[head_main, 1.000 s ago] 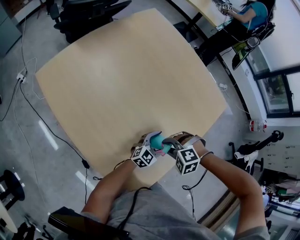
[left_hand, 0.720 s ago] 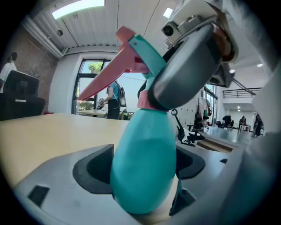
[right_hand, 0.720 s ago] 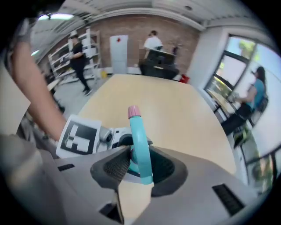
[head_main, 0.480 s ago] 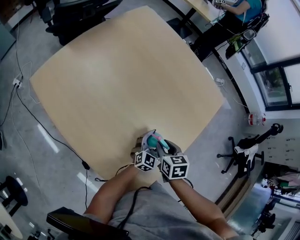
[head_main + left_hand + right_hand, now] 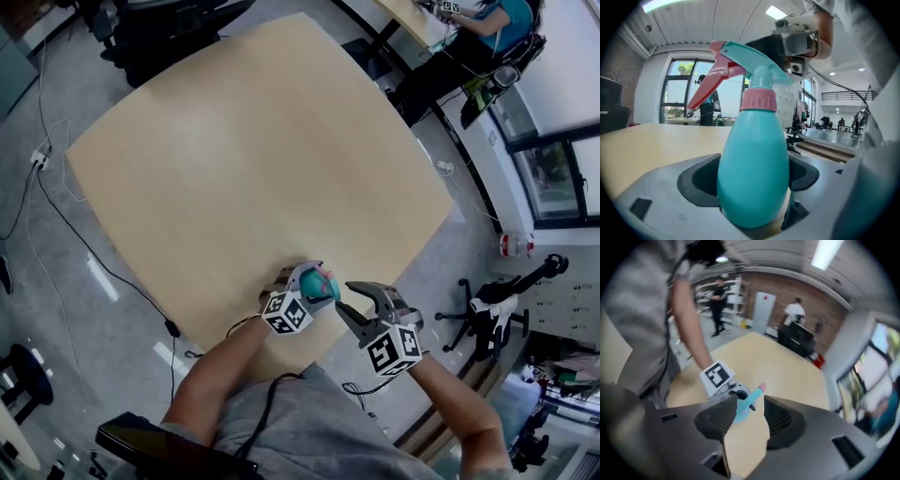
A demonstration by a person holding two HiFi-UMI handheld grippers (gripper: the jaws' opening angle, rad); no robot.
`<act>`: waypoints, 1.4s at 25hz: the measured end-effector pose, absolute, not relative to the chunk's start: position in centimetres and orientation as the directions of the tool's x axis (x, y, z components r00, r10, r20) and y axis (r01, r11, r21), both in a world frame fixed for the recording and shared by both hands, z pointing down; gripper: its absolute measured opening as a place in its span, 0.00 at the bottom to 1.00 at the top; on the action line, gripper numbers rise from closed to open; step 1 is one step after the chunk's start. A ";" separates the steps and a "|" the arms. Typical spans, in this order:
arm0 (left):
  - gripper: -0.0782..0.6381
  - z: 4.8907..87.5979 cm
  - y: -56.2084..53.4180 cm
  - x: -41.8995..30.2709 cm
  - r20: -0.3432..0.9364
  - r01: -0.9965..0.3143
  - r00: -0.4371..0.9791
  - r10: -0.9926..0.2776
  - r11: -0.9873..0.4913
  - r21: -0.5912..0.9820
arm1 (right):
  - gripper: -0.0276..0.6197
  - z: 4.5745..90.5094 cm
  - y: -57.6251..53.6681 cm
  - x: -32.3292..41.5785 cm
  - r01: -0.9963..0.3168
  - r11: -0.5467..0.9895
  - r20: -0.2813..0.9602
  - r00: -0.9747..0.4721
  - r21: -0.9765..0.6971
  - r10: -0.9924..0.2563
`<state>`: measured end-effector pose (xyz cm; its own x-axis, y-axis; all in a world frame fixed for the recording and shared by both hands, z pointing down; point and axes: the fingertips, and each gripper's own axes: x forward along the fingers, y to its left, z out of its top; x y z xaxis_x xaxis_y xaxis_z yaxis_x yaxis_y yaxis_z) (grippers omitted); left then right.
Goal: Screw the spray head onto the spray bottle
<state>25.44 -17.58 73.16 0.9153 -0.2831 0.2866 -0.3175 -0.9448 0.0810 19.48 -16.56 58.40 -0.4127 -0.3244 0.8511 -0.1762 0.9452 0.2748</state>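
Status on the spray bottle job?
Left gripper shut on spray bottle. Right gripper just opening, clear of it. Spray head on, tightness unclear. Nothing obstructing.

At the table point(image 5: 253, 159) edge the spray bottle point(image 5: 320, 282) sits in the left hand-held gripper point(image 5: 309, 284), right hand-held gripper point(image 5: 349, 298) alongside.

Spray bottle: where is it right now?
Low in the middle of the head view, the bottle is at the table's near edge, clamped in the left gripper.
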 end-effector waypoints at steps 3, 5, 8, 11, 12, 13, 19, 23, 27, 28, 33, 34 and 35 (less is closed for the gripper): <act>0.63 73.3 -17.2 25.5 0.293 -0.235 0.935 -0.201 -0.968 0.088 | 0.30 58.9 -14.5 19.9 0.542 0.732 0.907 -0.320 0.413 -0.275; 0.63 73.3 -17.1 25.5 0.297 -0.206 0.940 -0.170 -0.974 0.093 | 0.30 59.9 -14.3 20.5 0.749 0.538 0.921 -0.286 0.386 -0.263; 0.63 73.3 -17.1 25.6 0.302 -0.192 0.941 -0.155 -0.977 0.097 | 0.30 61.5 -14.7 20.3 0.857 0.379 0.933 -0.283 0.350 -0.223; 0.63 73.3 -17.1 25.8 0.304 -0.193 0.940 -0.154 -0.976 0.102 | 0.31 63.2 -14.9 20.1 0.923 0.252 0.950 -0.246 0.290 -0.193; 0.63 73.3 -17.1 25.8 0.304 -0.192 0.940 -0.153 -0.976 0.103 | 0.31 63.7 -14.9 20.2 0.938 0.227 0.956 -0.222 0.263 -0.190; 0.63 73.2 -17.1 25.8 0.305 -0.191 0.940 -0.152 -0.976 0.102 | 0.31 64.1 -15.0 20.2 0.948 0.211 0.962 -0.199 0.237 -0.187; 0.63 73.2 -17.2 25.6 0.297 -0.213 0.939 -0.174 -0.971 0.104 | 0.32 65.0 -15.4 19.5 0.892 0.417 0.977 -0.109 0.177 -0.183; 0.63 73.6 -17.4 25.5 0.308 -0.261 0.923 -0.230 -0.964 0.061 | 0.32 64.8 -15.6 18.7 0.749 0.630 0.975 -0.099 0.206 -0.200; 0.64 73.8 -17.6 25.6 0.325 -0.301 0.904 -0.278 -0.953 0.021 | 0.32 64.8 -15.8 18.5 0.698 0.683 0.973 -0.091 0.215 -0.214; 0.64 73.8 -17.6 25.6 0.328 -0.305 0.901 -0.283 -0.952 0.017 | 0.32 64.8 -15.8 18.6 0.704 0.677 0.972 -0.088 0.217 -0.219; 0.65 74.2 -17.4 25.4 0.361 -0.291 0.894 -0.266 -0.957 0.013 | 0.32 65.0 -15.5 18.2 0.725 0.655 0.972 -0.087 0.213 -0.220; 0.65 74.3 -17.1 25.1 0.374 -0.277 0.892 -0.254 -0.961 0.007 | 0.32 65.0 -15.4 18.1 0.730 0.647 0.970 -0.093 0.218 -0.222; 0.66 74.4 -16.8 24.8 0.388 -0.259 0.890 -0.241 -0.966 -0.004 | 0.32 65.0 -15.3 18.0 0.738 0.637 0.969 -0.096 0.223 -0.229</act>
